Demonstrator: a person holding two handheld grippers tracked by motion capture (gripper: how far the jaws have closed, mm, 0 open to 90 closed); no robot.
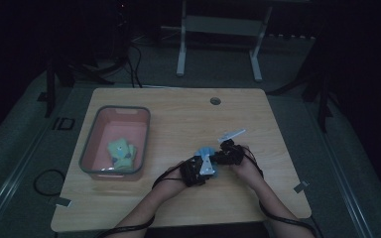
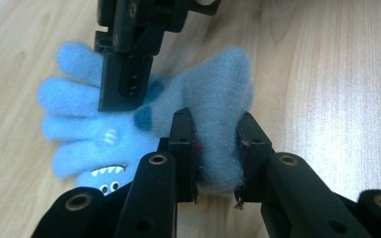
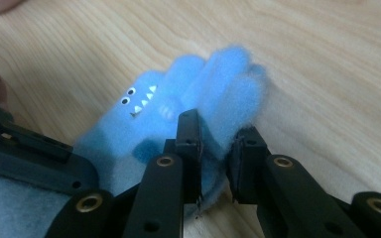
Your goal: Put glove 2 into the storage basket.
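Glove (image 2: 144,124) pinched by both grippers, bin (image 1: 90,148) in high view

- A pink bin (image 1: 92,144) with a grey rim is sitting at the left of my wooden table (image 1: 178,208).
- A green fleece glove (image 1: 121,152) is lying inside that bin, towards its near end.
- A round cable hole (image 1: 215,101) is showing near the table's far edge.
- A white desk frame (image 1: 219,29) is standing on the floor beyond the table.
- A black cable loop (image 1: 47,181) is lying on the floor at the left.

High view: overhead, facing forward-down. Gripper views: close along tongs; all share blue glove (image 2: 144,124).
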